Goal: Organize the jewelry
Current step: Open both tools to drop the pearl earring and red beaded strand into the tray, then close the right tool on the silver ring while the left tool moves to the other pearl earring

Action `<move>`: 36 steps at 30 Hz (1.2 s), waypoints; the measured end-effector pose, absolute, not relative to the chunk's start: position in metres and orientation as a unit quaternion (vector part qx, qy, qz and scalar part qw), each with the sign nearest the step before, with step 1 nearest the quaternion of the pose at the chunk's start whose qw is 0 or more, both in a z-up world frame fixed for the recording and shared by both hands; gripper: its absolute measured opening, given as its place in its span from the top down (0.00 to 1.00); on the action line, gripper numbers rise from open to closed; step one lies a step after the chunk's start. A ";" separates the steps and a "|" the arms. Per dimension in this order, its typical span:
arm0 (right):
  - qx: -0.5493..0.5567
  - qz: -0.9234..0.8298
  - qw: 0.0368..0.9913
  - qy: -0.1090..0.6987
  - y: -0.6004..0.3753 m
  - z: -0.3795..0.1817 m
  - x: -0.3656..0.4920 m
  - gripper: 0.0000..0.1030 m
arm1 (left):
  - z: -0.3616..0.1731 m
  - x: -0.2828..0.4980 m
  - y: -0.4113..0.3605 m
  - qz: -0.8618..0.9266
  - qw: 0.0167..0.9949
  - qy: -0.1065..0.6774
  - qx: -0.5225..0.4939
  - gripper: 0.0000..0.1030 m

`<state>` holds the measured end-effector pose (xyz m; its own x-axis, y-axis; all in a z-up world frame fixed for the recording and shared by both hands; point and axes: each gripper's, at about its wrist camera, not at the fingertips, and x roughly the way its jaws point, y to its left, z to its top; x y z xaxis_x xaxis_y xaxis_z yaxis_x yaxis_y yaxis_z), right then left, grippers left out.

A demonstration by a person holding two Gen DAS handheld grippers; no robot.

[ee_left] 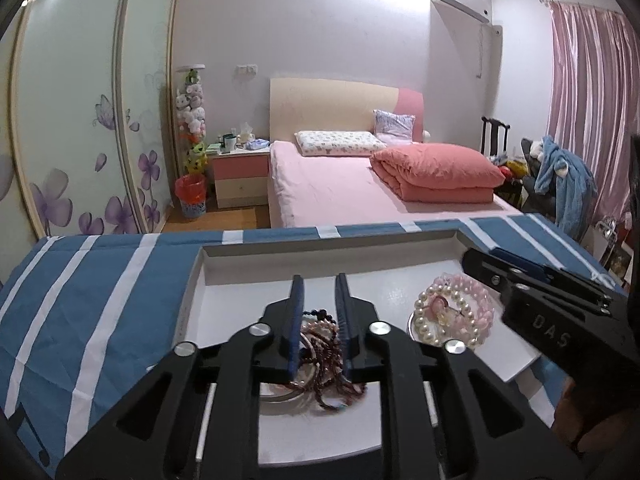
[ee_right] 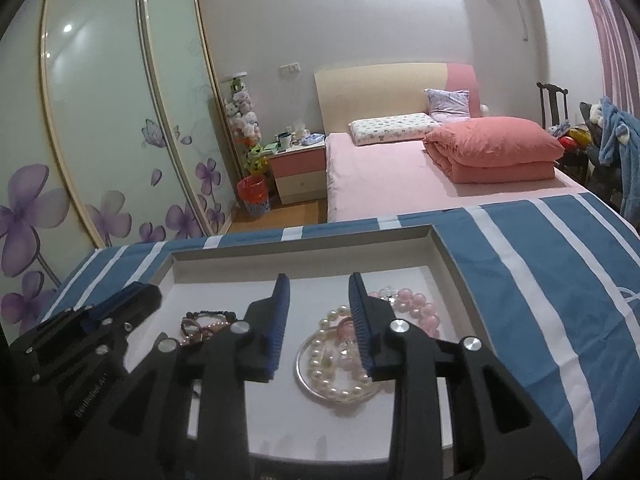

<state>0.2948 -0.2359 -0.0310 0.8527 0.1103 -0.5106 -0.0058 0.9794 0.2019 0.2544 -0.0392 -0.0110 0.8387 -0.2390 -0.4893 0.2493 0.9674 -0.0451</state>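
Observation:
A shallow white tray [ee_left: 256,258] lies on a blue-and-white striped cloth [ee_left: 80,300]. In the left wrist view my left gripper [ee_left: 320,288] is open, its jaws either side of a tangle of dark red and black bead bracelets [ee_left: 320,344] with a silver bangle. To the right lie a white pearl bracelet [ee_left: 430,316] and a pink bead bracelet [ee_left: 476,300]. In the right wrist view my right gripper [ee_right: 318,286] is open above the pearl bracelet [ee_right: 320,356], which sits on a silver ring beside the pink bead bracelet [ee_right: 420,306]. The dark bracelets [ee_right: 202,322] lie left of it.
The tray's raised rim [ee_right: 304,242] runs along the far side. Beyond the cloth edge stand a pink bed [ee_left: 340,188], a nightstand [ee_left: 240,176], a red bin [ee_left: 192,196] and a sliding wardrobe [ee_left: 80,120]. A chair with blue clothes [ee_left: 560,172] is at the right.

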 end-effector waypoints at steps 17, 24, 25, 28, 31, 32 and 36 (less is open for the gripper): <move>0.079 0.057 0.942 0.322 -0.243 -0.039 0.240 0.70 | -0.001 0.212 0.001 -0.100 0.961 0.260 -0.001 0.70; 0.037 0.099 0.909 0.404 -0.227 -0.074 0.218 0.70 | -0.014 0.203 0.023 -0.085 0.952 0.295 -0.011 0.67; 0.031 0.102 0.905 0.412 -0.224 -0.077 0.217 0.70 | -0.016 0.202 0.026 -0.082 0.951 0.299 -0.013 0.66; 0.014 0.103 0.899 0.426 -0.217 -0.085 0.216 0.70 | -0.020 0.202 0.031 -0.076 0.948 0.309 -0.022 0.66; 0.004 0.099 0.896 0.432 -0.213 -0.088 0.217 0.70 | -0.021 0.199 0.032 -0.076 0.948 0.309 -0.023 0.66; 0.001 0.098 0.896 0.433 -0.211 -0.088 0.219 0.70 | -0.021 0.199 0.033 -0.077 0.948 0.309 -0.022 0.66; -0.012 0.091 0.897 0.432 -0.208 -0.088 0.227 0.71 | -0.023 0.195 0.030 -0.085 0.947 0.310 -0.019 0.66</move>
<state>0.2267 -0.2077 -0.0881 0.6095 0.1535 -0.7778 -0.1745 0.9830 0.0572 0.1953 0.0299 -0.0232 0.7934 -0.1721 -0.5838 0.1488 0.9849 -0.0881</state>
